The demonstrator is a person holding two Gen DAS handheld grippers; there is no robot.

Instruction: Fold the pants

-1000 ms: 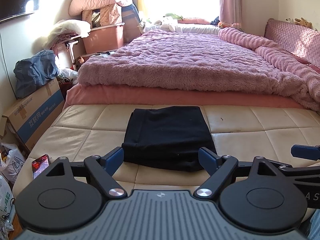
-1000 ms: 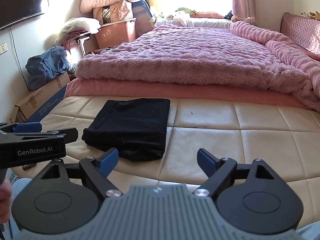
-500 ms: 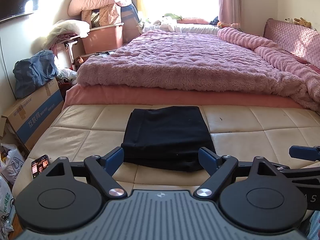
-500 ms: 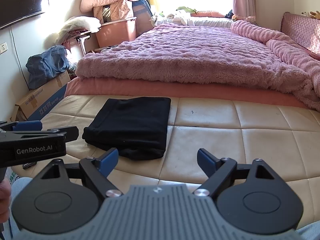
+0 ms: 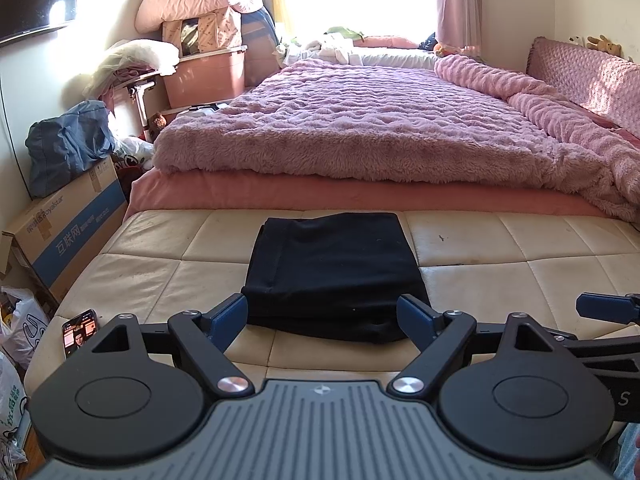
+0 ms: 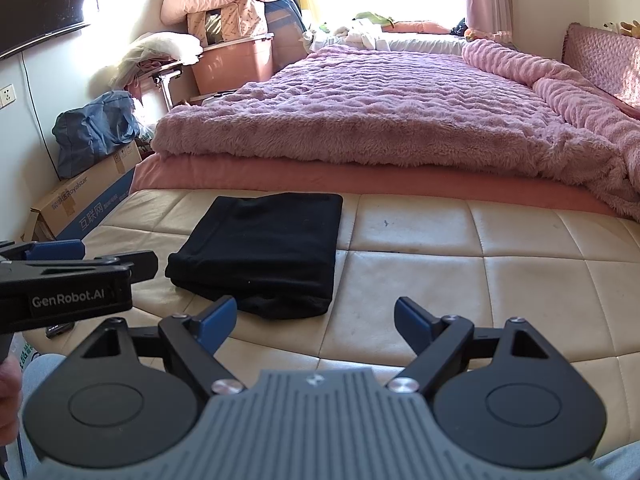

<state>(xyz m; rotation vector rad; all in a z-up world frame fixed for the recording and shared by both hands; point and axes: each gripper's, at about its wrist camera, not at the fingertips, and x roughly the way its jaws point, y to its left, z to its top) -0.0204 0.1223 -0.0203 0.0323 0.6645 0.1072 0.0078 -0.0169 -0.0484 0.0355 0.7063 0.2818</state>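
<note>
Left wrist view. One pair of black pants [image 5: 334, 270], folded into a compact rectangle, lies flat on the cream quilted bench [image 5: 168, 276] at the foot of the bed. The layered fold edge faces the camera. Left gripper [image 5: 325, 316]: two blue-tipped fingers spread wide, nothing between them, held just short of the near edge of the pants; contact with the cloth cannot be told. One phone [image 5: 80, 333], screen lit, lies at the bench's left edge. One blue fingertip of the right gripper [image 5: 606, 308] pokes in from the right, apart from the pants. Behind the bench: one fluffy pink blanket [image 5: 360, 120] over the bed. At left: one cardboard box [image 5: 68, 232] with blue print and one blue bag [image 5: 66, 148] sitting on top of it.

Right wrist view. The same single folded pants [image 6: 260, 252] sits left of centre on the bench [image 6: 480, 280], with bare cushion to its right. Right gripper [image 6: 316, 318]: two fingers released and wide apart, empty, over bare cushion, its left tip near the pants' front right corner. The left gripper [image 6: 80, 256] enters from the left edge, its black body marked "GenRobot.AI", fingers level and near the pants' left side, not touching it. One pink storage tub [image 6: 236, 64] stands in the far corner with bedding piled on it.
</note>
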